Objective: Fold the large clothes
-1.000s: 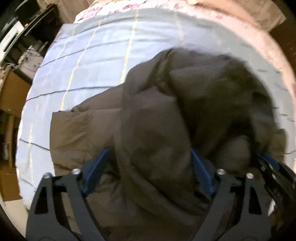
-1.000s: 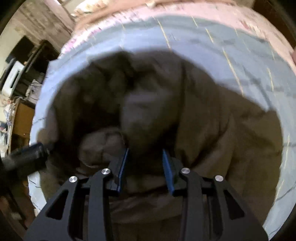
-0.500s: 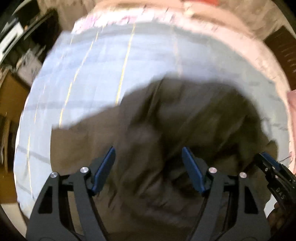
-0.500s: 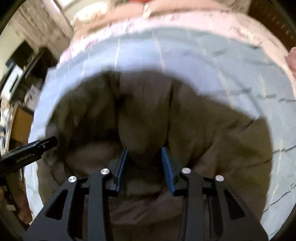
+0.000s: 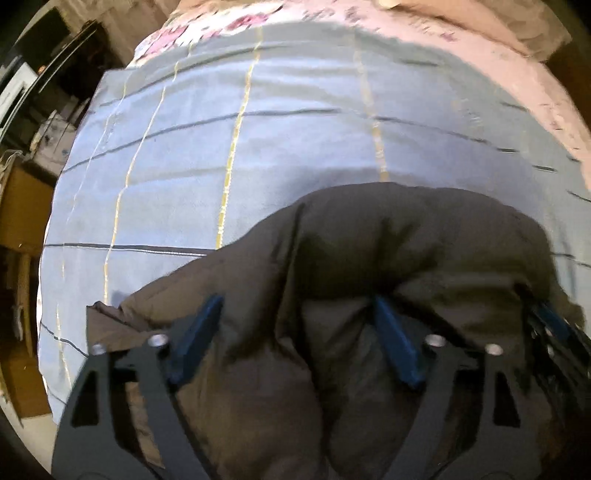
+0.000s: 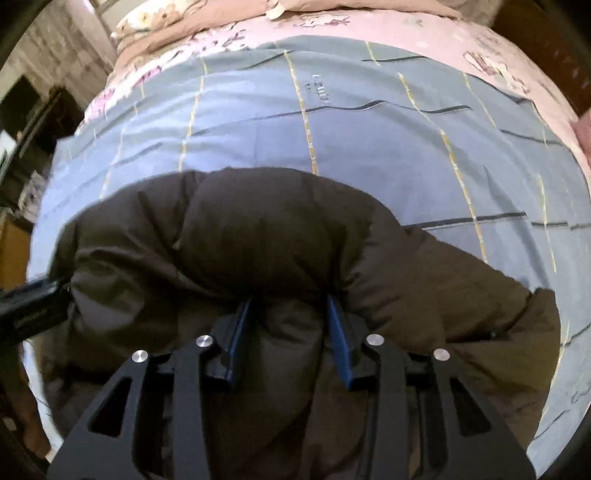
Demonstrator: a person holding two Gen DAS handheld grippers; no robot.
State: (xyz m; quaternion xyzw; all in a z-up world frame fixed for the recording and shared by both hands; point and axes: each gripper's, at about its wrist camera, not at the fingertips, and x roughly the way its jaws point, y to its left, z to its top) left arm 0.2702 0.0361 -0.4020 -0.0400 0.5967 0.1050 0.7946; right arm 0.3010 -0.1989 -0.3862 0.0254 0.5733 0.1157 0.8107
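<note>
A dark brown puffer jacket (image 5: 388, 240) lies bunched on a blue checked bedspread (image 5: 258, 147); it also fills the lower half of the right wrist view (image 6: 240, 229). My left gripper (image 5: 295, 306) has its blue fingers wide apart with a thick fold of jacket between them. My right gripper (image 6: 290, 306) has its fingers closer together, pinching a fold of the jacket. The right gripper shows at the right edge of the left wrist view (image 5: 554, 325); the left gripper shows at the left edge of the right wrist view (image 6: 33, 306).
The blue bedspread (image 6: 332, 129) lies over a pink floral sheet (image 6: 369, 26) with pillows at the far end. Dark furniture and cardboard boxes (image 5: 22, 199) stand off the bed's left side.
The jacket's raised top part has come down toward me into a low roll, uncovering more bedspread beyond it. Both grippers kept their fingers in the fabric.
</note>
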